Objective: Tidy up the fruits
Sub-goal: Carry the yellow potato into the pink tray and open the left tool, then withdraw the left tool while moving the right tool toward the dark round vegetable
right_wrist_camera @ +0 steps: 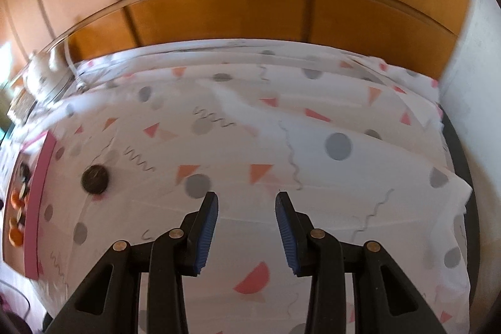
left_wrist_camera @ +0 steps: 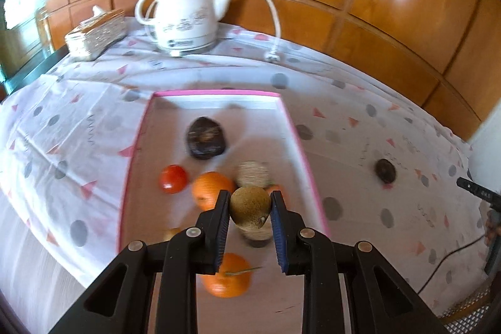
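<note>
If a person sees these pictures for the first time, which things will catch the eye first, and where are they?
First, the left gripper clamping a brown kiwi above the pink-rimmed tray, where oranges and a red tomato lie. Next, the white teapot at the back of the patterned tablecloth. One dark fruit lies alone outside the tray, left of the empty right gripper.

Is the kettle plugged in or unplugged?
Unplugged. The kettle's white cord arcs over to its plug, which lies loose on the tablecloth, not in any socket.

left gripper (left_wrist_camera: pixel 250 202) clamps kiwi (left_wrist_camera: pixel 250 207) above pink-rimmed tray (left_wrist_camera: pixel 216 93); 2 oranges inside.
</note>
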A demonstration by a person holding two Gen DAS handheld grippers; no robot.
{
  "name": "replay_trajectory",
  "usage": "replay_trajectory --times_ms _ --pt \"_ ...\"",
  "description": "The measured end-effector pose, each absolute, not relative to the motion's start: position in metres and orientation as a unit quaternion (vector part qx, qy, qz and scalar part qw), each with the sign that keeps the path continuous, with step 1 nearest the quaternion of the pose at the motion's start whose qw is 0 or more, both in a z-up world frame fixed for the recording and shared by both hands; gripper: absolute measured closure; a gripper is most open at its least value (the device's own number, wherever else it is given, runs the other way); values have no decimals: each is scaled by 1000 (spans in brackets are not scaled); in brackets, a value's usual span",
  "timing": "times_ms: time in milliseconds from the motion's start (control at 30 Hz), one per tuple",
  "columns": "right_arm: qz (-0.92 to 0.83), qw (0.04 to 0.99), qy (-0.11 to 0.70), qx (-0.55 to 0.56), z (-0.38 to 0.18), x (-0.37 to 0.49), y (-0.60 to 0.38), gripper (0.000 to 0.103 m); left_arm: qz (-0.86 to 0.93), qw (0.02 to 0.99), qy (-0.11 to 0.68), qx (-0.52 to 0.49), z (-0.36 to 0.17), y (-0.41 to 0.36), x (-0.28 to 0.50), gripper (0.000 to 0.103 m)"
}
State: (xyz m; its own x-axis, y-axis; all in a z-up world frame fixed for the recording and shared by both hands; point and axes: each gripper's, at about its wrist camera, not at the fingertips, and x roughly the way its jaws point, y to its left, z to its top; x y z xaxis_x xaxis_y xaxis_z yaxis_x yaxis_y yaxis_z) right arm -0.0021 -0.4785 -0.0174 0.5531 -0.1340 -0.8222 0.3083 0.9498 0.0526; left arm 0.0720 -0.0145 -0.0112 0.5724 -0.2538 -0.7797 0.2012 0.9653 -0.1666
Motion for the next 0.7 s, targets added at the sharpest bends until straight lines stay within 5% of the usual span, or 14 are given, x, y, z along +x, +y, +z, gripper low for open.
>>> replay_trajectory --times_ms 467,700 --pt "-62 879 471 39 -26 7 -440 65 -113 878 463 -27 -40 13 76 77" --pt "-50 875 481 29 -32 10 -432 65 -114 875 470 -22 -50 9 76 69"
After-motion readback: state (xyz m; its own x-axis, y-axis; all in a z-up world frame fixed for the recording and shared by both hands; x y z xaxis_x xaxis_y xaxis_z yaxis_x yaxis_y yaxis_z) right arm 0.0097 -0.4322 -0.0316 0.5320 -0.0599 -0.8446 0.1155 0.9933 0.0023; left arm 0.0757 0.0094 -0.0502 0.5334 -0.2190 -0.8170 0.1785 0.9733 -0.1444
